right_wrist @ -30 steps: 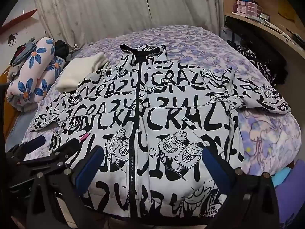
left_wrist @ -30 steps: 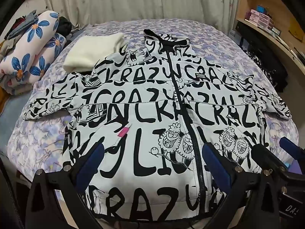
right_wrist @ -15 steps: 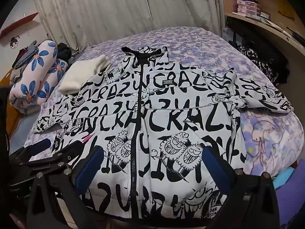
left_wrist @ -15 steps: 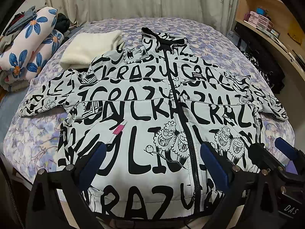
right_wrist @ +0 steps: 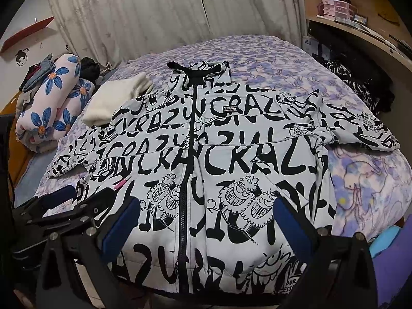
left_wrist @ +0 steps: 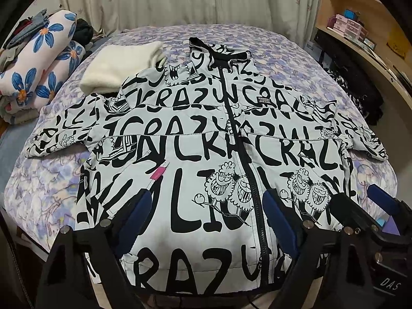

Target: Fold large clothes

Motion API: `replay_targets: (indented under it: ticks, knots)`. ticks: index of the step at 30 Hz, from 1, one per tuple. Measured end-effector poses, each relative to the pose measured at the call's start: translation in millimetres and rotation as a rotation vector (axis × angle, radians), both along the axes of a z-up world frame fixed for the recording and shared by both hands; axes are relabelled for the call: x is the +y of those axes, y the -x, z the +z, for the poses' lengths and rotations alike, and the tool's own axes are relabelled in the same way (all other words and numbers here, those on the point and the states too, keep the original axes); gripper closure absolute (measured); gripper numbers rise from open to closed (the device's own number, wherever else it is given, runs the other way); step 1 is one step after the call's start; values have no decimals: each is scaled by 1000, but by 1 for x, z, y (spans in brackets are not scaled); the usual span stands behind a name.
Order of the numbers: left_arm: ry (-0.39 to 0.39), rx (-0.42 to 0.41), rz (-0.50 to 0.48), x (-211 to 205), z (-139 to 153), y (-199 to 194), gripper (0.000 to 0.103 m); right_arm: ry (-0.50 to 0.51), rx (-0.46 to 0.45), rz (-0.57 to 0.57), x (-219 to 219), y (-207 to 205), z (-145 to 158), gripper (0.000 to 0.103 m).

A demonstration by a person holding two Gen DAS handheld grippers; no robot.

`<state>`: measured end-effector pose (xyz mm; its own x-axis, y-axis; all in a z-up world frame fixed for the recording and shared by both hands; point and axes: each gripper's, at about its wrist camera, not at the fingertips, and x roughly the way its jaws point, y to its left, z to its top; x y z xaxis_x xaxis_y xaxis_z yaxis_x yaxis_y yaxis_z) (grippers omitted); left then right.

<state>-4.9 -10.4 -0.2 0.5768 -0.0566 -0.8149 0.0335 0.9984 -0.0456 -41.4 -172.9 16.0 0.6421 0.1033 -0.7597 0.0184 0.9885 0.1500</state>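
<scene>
A pale jacket [left_wrist: 180, 134] printed with black "CRAZY" lettering lies front-up on the bed, zip shut and sleeves spread to both sides. It also fills the right wrist view, where the jacket [right_wrist: 244, 159] shows its collar far away and its hem nearest me. My left gripper [left_wrist: 206, 198] hovers over the lower left front; its jaws are closing but still wide, with no fabric pinched. My right gripper [right_wrist: 206, 203] stands open over the lower right front. Each gripper appears at the edge of the other's view, right gripper [left_wrist: 358, 200] and left gripper [right_wrist: 85, 195].
A folded cream cloth [left_wrist: 123, 69] rests by the jacket's left shoulder. Rolled floral bedding [left_wrist: 43, 59] with clothes on top lies at the left. Dark clothing [left_wrist: 360, 95] hangs off the bed's right side below wooden shelves [left_wrist: 360, 41]. The purple floral bedspread [left_wrist: 46, 185] shows around the jacket.
The left gripper's fingers have drawn a little closer together. The jacket and the right gripper look the same.
</scene>
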Motion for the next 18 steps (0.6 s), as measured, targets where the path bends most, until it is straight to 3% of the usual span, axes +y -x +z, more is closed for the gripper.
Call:
replay_targets:
  ticks: [18]
  knots:
    - [0, 3, -4, 3, -1, 1, 16, -2, 1, -2, 0, -1, -3, 0]
